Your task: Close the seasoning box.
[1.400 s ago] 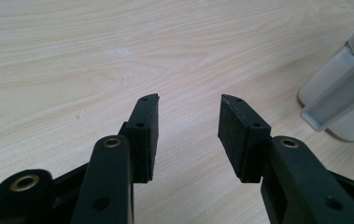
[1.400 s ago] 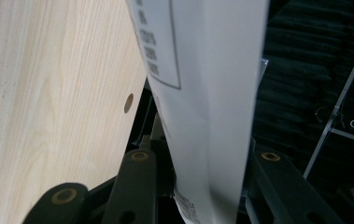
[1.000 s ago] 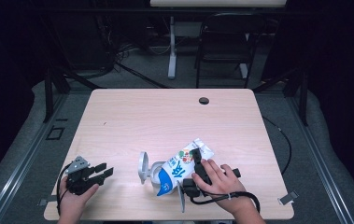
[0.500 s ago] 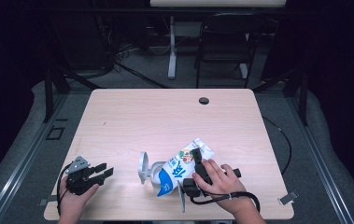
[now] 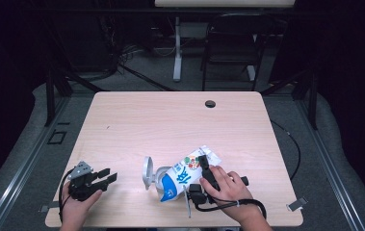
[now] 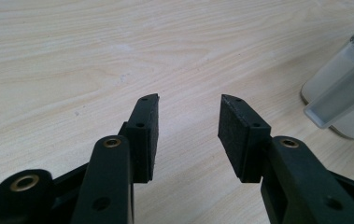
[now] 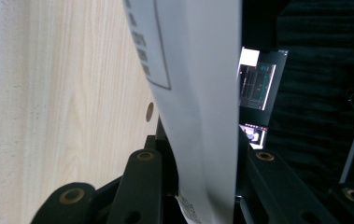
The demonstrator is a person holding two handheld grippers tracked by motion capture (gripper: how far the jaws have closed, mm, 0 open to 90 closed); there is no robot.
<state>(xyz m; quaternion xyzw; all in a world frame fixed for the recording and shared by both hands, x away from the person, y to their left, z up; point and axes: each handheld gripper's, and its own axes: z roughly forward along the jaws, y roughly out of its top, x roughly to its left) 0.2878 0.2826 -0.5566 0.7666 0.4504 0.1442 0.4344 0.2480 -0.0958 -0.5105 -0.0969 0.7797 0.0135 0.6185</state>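
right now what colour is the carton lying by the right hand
White with a blue patch and colourful print, best in the high view: carton.

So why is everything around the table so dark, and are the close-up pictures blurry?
High view: light falls on the wooden table, the floor beyond dim. Left gripper view: pads sharp, the clear plastic piece at right soft. Right gripper view: the milk carton is close and soft, its print unreadable; background dark except a bright screen.
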